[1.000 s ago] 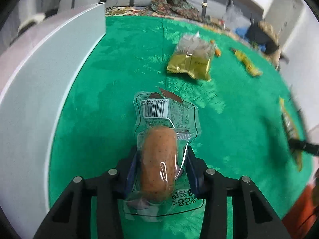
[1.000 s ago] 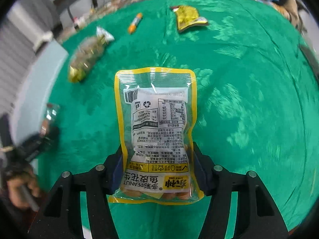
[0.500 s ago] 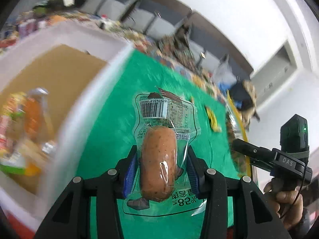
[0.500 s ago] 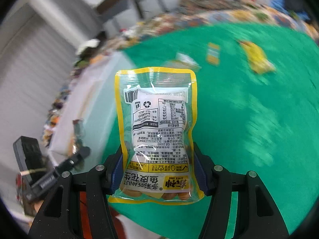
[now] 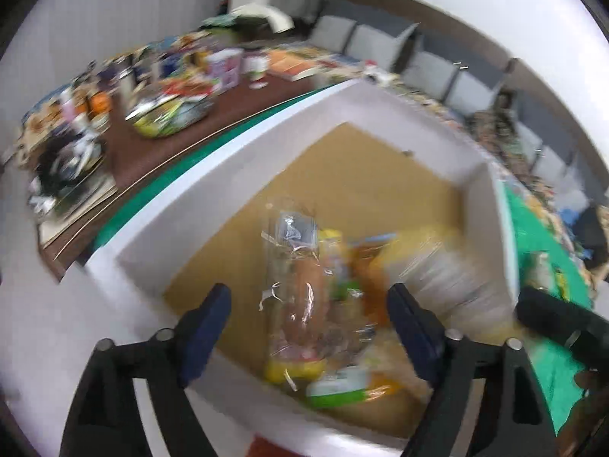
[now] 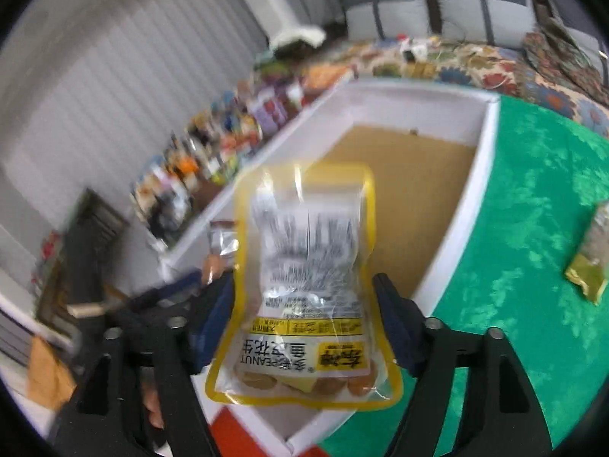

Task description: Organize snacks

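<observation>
My left gripper [image 5: 308, 327] is open above a white box [image 5: 236, 152] with a brown floor. The clear sausage pack [image 5: 300, 289] is loose between the spread fingers, over several other snack packs in the box's near corner. My right gripper [image 6: 304, 316] has its jaws spread apart. The yellow-edged peanut pack [image 6: 304, 266] hangs blurred between them over the box's near end [image 6: 456, 243]; whether the pads touch it is unclear. The left gripper [image 6: 182, 304] shows at the left of the right wrist view.
A green cloth [image 6: 533, 266] covers the table right of the box, with a gold snack pack [image 6: 590, 266] on it. A brown table [image 5: 152, 144] crowded with cups and packets lies beyond the box. Grey chairs [image 5: 380, 42] line the far wall.
Both grippers swung from the green cloth to over the white box. The left gripper opened and let go of the sausage pack. The right gripper's jaws have spread wider around the peanut pack.
</observation>
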`<state>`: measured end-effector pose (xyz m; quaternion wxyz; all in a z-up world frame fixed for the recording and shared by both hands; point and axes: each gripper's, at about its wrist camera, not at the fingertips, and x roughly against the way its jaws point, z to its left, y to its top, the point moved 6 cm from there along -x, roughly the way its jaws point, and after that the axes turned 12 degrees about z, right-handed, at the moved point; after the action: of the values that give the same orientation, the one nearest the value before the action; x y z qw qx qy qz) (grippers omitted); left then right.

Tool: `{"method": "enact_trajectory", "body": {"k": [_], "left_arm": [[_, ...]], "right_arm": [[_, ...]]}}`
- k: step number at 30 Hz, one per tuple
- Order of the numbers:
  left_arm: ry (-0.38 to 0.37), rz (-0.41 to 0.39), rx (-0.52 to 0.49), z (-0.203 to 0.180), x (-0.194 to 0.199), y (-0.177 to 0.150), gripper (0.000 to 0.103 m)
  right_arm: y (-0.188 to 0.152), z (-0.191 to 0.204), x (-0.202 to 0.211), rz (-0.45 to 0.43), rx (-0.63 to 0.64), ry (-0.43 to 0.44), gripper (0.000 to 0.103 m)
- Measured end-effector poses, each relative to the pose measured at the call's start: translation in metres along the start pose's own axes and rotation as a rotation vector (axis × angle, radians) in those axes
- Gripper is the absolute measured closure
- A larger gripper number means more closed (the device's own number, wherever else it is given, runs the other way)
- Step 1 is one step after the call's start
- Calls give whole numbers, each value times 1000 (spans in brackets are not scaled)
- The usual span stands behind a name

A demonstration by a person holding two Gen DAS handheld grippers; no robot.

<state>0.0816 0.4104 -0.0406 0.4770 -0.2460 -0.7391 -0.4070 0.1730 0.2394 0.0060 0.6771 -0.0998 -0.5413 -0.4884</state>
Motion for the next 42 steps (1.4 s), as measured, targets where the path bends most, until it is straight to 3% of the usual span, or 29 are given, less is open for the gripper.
{"method": "enact_trajectory", "body": {"k": [2,3,5,10,13,17,18,20,21,23,28,34,42], "left_arm": [[-4,-11,1,7,1,-5,18],[9,-21,-4,7,4,-8,16],[20,-46,-5,0,9,-12,14],[-62,-116,-45,-47,28,-14,14],[-139,-151,-117,-96,42,-23,11],[-250,-170,-263,-185,56,-49,2],[-270,-165,-288,-204,56,-58,0],[-315,-121,-341,-244,45,-76,0],[-329,-60,-385,-271,28,-90,0],[-320,26,-460,-310,-3,-115,0],[-242,119,-590,-374,-68,-152,0],[-181,116,-620,-408,-116,-152,0],[-107,73,-673,-419,-148,-155,0]], "right_arm": [[-9,-1,-28,92,27,-42,25],[-11,-2,-30,91,29,-49,25],[-17,-10,-21,44,24,-27,25],[-38,-63,20,-79,-28,-74,20],[-72,-126,38,-120,-60,-222,20],[-149,-234,49,-35,-127,-501,20],[-166,-254,55,-26,-152,-538,20],[-193,-291,73,-28,-202,-591,20],[-206,-313,86,-34,-238,-616,20],[-223,-346,106,-46,-305,-649,20],[-240,-391,142,-88,-419,-679,20],[-245,-408,148,-132,-425,-669,20],[-250,-411,149,-136,-453,-653,13]]}}
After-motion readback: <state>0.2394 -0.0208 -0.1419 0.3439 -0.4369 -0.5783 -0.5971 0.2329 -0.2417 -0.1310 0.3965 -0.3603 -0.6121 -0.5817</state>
